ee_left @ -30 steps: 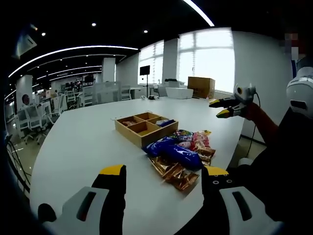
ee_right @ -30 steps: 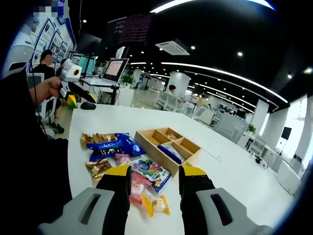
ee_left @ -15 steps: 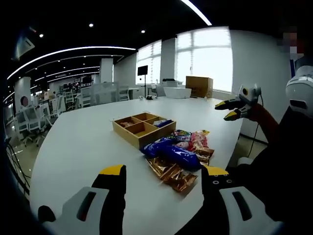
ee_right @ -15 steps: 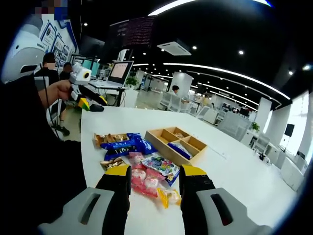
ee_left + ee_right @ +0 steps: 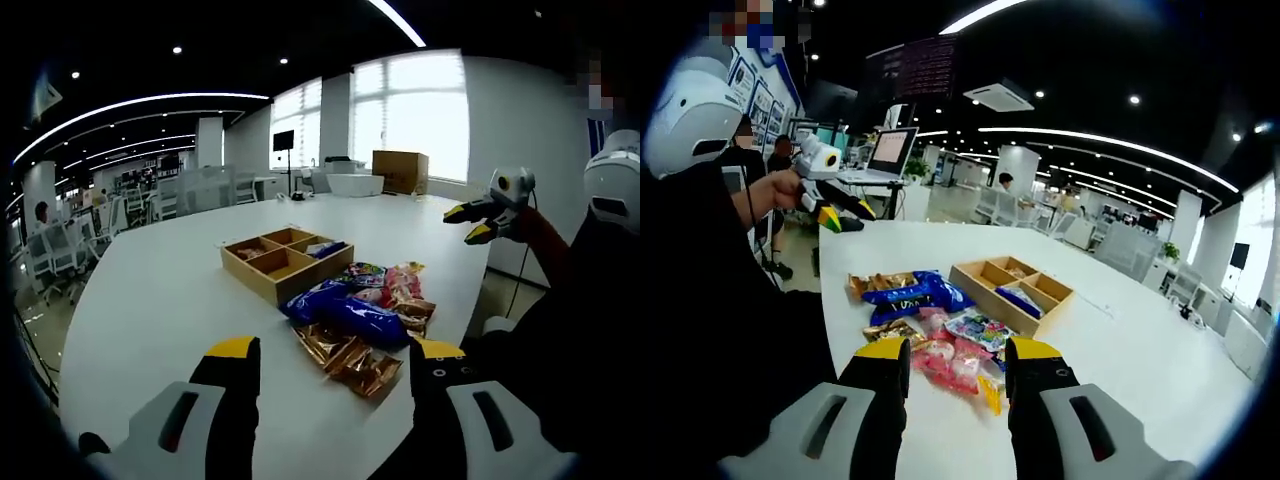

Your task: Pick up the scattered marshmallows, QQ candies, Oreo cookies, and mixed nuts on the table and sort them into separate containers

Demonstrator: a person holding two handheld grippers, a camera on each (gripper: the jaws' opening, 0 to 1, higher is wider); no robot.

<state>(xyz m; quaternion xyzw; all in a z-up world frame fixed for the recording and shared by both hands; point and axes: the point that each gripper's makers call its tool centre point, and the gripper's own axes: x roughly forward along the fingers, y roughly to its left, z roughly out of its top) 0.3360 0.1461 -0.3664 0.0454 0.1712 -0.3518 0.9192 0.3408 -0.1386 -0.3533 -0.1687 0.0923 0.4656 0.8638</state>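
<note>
A: Going left to right in the left gripper view, what is there?

B: One white table [image 5: 150,300]. On it, one wooden tray [image 5: 285,262] split into four compartments; a blue packet [image 5: 330,248] lies in its far right compartment, and something small sits in the far left one, too small to name. Just right of the tray is the snack pile: one large blue bag [image 5: 345,312], gold-brown wrapped packets [image 5: 352,358] nearest the camera, maybe three or four, hard to count, and beyond the bag one colourful packet [image 5: 362,272] and one pink packet [image 5: 403,285].

A: And the grippers?

B: The left gripper [image 5: 335,352] is above the table's near edge, its two yellow-tipped jaws set wide apart with nothing between them. At far right the right gripper [image 5: 470,222] is held up in a hand, well apart from the pile; its jaws look spread.

A: The right gripper view?

B: At left a hand [image 5: 775,192] holds the left gripper [image 5: 845,212] over the table's far corner. Then the same pile: gold packets [image 5: 880,284], blue bag [image 5: 912,294], pink packet [image 5: 945,358], a yellow packet [image 5: 990,392], with the tray [image 5: 1012,292] just right of them. The right gripper [image 5: 956,352] hangs above the pile's near end, jaws parted, holding nothing. One laptop [image 5: 890,150] stands behind.
</note>
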